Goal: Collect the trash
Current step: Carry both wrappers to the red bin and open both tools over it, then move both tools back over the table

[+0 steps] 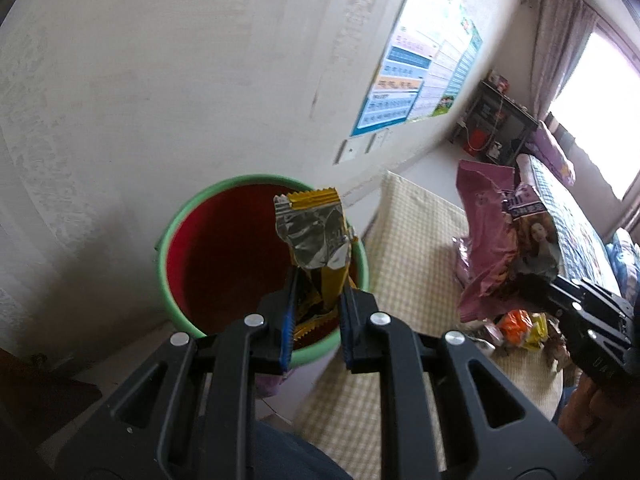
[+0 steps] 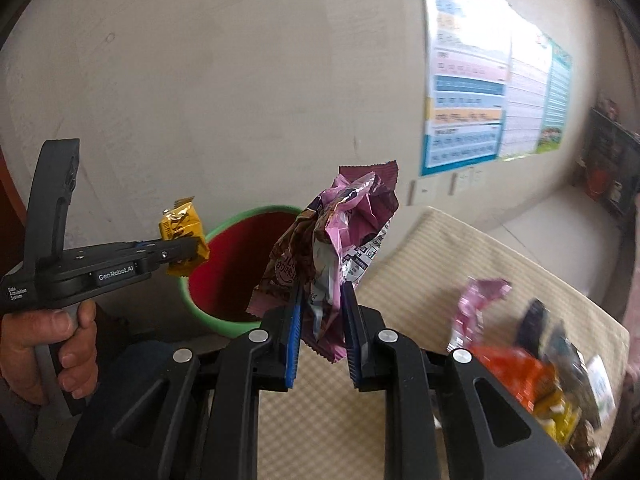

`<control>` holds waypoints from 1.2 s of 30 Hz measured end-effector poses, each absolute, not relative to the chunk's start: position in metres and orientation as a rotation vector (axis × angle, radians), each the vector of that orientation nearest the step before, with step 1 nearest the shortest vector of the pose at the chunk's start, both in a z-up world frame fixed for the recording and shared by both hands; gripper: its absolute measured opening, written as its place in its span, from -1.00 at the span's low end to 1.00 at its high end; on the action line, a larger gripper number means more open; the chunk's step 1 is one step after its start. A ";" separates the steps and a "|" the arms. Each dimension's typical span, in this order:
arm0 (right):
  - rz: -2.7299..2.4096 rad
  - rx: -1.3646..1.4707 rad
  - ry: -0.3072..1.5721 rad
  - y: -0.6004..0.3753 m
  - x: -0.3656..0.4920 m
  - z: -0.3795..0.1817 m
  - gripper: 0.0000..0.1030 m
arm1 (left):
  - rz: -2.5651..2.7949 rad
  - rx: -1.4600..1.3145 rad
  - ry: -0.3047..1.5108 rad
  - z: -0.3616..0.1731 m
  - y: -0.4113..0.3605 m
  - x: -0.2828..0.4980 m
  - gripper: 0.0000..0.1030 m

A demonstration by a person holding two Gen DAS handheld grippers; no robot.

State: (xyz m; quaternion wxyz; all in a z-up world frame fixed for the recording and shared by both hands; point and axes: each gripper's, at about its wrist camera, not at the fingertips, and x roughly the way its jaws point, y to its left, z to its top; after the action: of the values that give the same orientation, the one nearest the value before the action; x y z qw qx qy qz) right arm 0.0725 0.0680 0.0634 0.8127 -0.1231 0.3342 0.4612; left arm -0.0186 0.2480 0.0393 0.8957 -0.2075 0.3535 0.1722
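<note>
Gripping a yellow wrapper (image 1: 316, 240), the fingers (image 1: 286, 320) of the left gripper (image 1: 316, 300) are closed on its lower part; the crumpled, silver-lined upper part stands up past the fingertips. In the left wrist view this wrapper hangs directly over the mouth of the bin (image 1: 168, 248), a round tub with a green rim and a dark red inside. In the right wrist view the same wrapper (image 2: 182, 232) is seen from the side, at the near-left edge of the bin (image 2: 224, 228), with a hand (image 2: 48, 344) around the gripper's handle.

The fingers (image 2: 294, 328) of the right gripper (image 2: 322, 312) are closed on a bunch of purple and pink wrappers (image 2: 336, 236), which rise above the fingertips and trail a short way below them. This bunch (image 1: 500, 240) is held to the right of the bin and above the table (image 1: 412, 256), not over the bin's mouth.

The table, covered in a pale checked cloth, stands just beside the bin on its right. A pile of further wrappers (image 2: 536, 368), orange, yellow, pink and dark, lies on the table well away from the bin; it is blurred. The bin stands against a pale wall (image 2: 240, 80), and posters (image 2: 480, 92) hang on that wall above and to the right of it.
</note>
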 end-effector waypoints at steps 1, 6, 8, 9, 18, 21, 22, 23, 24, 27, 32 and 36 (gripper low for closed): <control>0.997 -0.269 0.716 0.078 0.074 0.063 -0.64 | 0.360 -0.435 0.731 0.039 0.254 -0.019 -0.66; 1.042 -0.291 0.728 0.115 0.080 0.057 -0.64 | 0.382 -0.448 0.728 0.038 0.278 -0.021 -0.66; 1.061 -0.296 0.737 0.129 0.084 0.053 -0.64 | 0.389 -0.453 0.729 0.037 0.286 -0.021 -0.66; 1.070 -0.302 0.742 0.137 0.084 0.052 -0.64 | 0.393 -0.457 0.730 0.035 0.291 -0.021 -0.66; 1.117 -0.342 0.824 0.189 0.089 0.024 -0.64 | 0.394 -0.483 0.749 0.022 0.320 -0.014 -0.66; 1.120 -0.356 0.838 0.196 0.090 0.016 -0.63 | 0.387 -0.487 0.756 0.016 0.326 -0.009 -0.66; 1.120 -0.362 0.841 0.198 0.090 0.014 -0.62 | 0.385 -0.489 0.756 0.015 0.328 -0.008 -0.66; 1.121 -0.373 0.850 0.201 0.091 0.010 -0.57 | 0.383 -0.491 0.757 0.014 0.329 -0.007 -0.56; 1.118 -0.380 0.859 0.202 0.093 0.007 -0.55 | 0.381 -0.494 0.758 0.013 0.330 -0.008 -0.25; 1.103 -0.380 0.891 0.202 0.098 -0.004 -0.19 | 0.391 -0.514 0.734 0.011 0.335 -0.010 0.23; 1.089 -0.375 0.909 0.196 0.101 -0.011 0.18 | 0.405 -0.531 0.724 0.007 0.337 -0.013 0.66; 1.063 -0.349 0.899 0.186 0.103 -0.002 0.52 | 0.426 -0.521 0.717 0.008 0.332 -0.017 0.89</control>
State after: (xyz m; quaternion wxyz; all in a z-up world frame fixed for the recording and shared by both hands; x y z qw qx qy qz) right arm 0.1033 0.1856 -0.0025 0.7534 -0.1600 0.4120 0.4869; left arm -0.0165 0.3323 0.0076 0.8815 -0.2501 0.3444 0.2045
